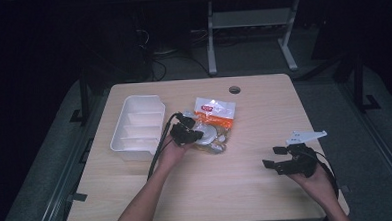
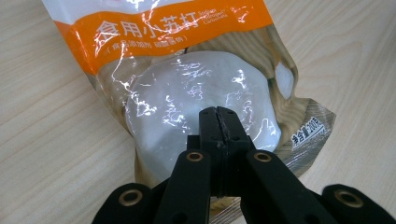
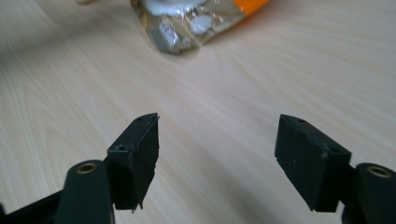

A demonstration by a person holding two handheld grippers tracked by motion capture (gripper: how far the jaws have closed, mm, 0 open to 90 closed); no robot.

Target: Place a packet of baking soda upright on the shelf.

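1. Near the middle of the desk [image 1: 268,197], slightly toward its far edge: a glossy baking-soda pouch [image 1: 212,124], orange band and Chinese print across its upper part, clear lower window showing a white mound of powder.
2. Just beside the pouch, toward the desk's left edge: a white divided tray [image 1: 137,127], compartments looking empty, apart from the pouch.
3. Left gripper [image 2: 218,122]: jaws pressed fully together, tips over the clear window of the pouch; cannot tell whether any film is pinched between them or merely touched.
4. Right gripper [image 3: 217,158]: jaws spread wide, nothing between them, held low near the desk's right front corner, well apart from the pouch, whose crimped lower corner shows far off in its own view.
5. Handling, as a judgement: probably light to moderate in weight, soft and floppy, powder likely to shift and slump toward the low end once lifted.
6. Film shiny and wrinkled, so likely slippery over the bulging middle; pressing hard there risks splitting the window.
7. Best hold, by the look of it: the flat sealed edge or a crimped corner, where film lies doubled with no powder behind; a second hold at the opposite edge to stop sagging.
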